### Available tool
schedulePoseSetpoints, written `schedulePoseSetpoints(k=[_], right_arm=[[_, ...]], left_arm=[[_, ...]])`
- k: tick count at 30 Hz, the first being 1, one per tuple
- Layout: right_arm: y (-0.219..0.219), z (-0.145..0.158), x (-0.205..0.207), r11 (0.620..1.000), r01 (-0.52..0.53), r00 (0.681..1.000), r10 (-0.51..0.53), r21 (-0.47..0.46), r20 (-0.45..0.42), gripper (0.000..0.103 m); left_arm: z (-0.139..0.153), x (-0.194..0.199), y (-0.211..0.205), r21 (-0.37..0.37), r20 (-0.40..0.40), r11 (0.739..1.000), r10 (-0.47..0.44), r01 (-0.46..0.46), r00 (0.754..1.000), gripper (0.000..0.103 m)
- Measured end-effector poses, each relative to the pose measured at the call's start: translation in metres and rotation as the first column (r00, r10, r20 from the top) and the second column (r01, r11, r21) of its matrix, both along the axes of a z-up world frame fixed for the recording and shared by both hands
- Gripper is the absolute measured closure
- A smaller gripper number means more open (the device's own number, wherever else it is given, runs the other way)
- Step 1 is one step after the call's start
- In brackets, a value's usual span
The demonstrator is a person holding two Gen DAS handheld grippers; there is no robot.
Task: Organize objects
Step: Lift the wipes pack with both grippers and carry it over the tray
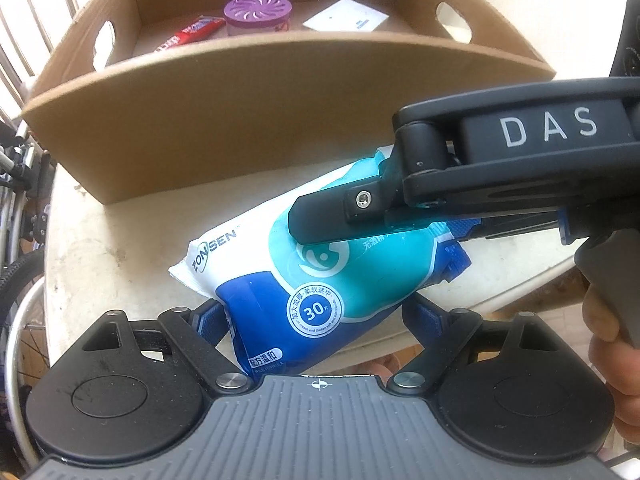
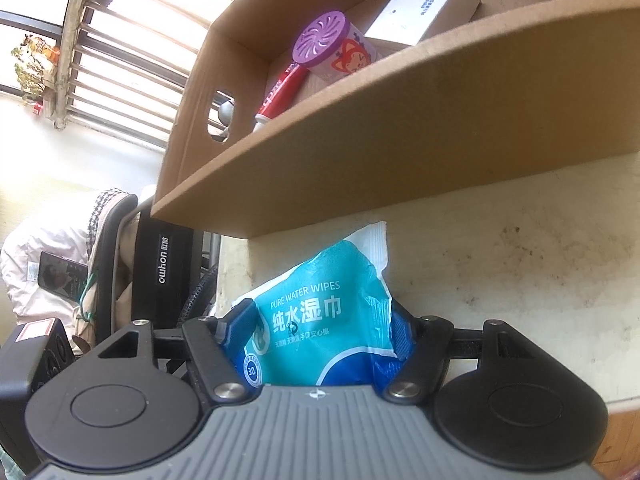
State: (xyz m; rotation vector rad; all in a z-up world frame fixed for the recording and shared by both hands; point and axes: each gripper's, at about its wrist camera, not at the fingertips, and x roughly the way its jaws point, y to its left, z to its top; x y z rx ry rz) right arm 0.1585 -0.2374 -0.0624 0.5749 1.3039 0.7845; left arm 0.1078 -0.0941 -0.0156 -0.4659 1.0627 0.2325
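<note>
A blue and white pack of wet wipes (image 1: 280, 280) lies slanted just in front of the cardboard box (image 1: 260, 120) on the pale table (image 1: 120, 248). My left gripper (image 1: 316, 316) is closed across the pack's near blue end, with a blue pad against each side. My right gripper (image 1: 360, 236) reaches in from the right and is clamped on the pack's far teal end. In the right wrist view the wipes pack (image 2: 320, 320) bulges between the pads of the right gripper (image 2: 320, 332), just below the box's front wall (image 2: 400, 160).
Inside the box are a purple-lidded jar (image 1: 258, 14), a red tube (image 1: 192, 34) and a white carton (image 1: 346, 20). The table edge (image 1: 500, 300) runs close behind the pack. A bicycle wheel (image 1: 20, 280) stands at the left. A person's hand (image 1: 608, 320) holds the right gripper's handle.
</note>
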Motion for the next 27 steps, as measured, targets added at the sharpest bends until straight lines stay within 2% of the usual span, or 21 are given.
schedulePoseSetpoints(k=[3, 7, 11, 16, 17, 21, 23, 24, 27], right_arm=[[-0.001, 0.012, -0.004, 1.0, 0.0, 1.0, 0.0, 0.0, 0.008, 0.032], [-0.003, 0.037, -0.01, 1.0, 0.004, 1.0, -0.004, -0.001, 0.016, 0.032], [-0.005, 0.075, -0.015, 1.0, 0.006, 0.999, -0.006, 0.0, 0.031, 0.032], [-0.011, 0.131, -0.018, 1.0, 0.008, 0.997, -0.008, 0.005, 0.081, 0.032], [-0.012, 0.141, -0.017, 1.0, 0.01, 0.996, -0.01, 0.006, 0.089, 0.032], [-0.015, 0.171, -0.008, 1.0, 0.021, 0.993, -0.023, 0.014, 0.114, 0.032], [-0.017, 0.181, 0.0, 1.0, 0.023, 0.992, -0.024, 0.009, 0.123, 0.032], [-0.017, 0.185, 0.004, 1.0, 0.023, 0.992, -0.024, 0.006, 0.125, 0.032], [-0.019, 0.19, 0.024, 1.0, 0.022, 0.992, -0.023, 0.007, 0.124, 0.032]], left_arm=[[0.009, -0.004, -0.005, 0.007, 0.005, 1.0, -0.001, 0.001, 1.0, 0.014], [0.034, -0.017, -0.005, 0.016, 0.012, 1.0, -0.008, 0.008, 1.0, 0.014], [0.074, -0.043, 0.006, 0.033, 0.03, 0.999, -0.013, 0.012, 0.999, 0.014], [0.123, -0.048, 0.012, 0.06, 0.065, 0.998, -0.016, 0.012, 0.998, 0.014], [0.124, -0.034, 0.014, 0.068, 0.072, 0.998, -0.017, 0.012, 0.997, 0.014], [0.15, -0.03, 0.02, 0.085, 0.09, 0.996, -0.021, 0.013, 0.996, 0.014], [0.157, -0.021, 0.024, 0.085, 0.093, 0.996, -0.022, 0.014, 0.995, 0.014], [0.15, -0.002, 0.028, 0.086, 0.094, 0.996, -0.023, 0.015, 0.995, 0.014], [0.159, 0.01, 0.033, 0.097, 0.09, 0.995, -0.028, 0.02, 0.996, 0.014]])
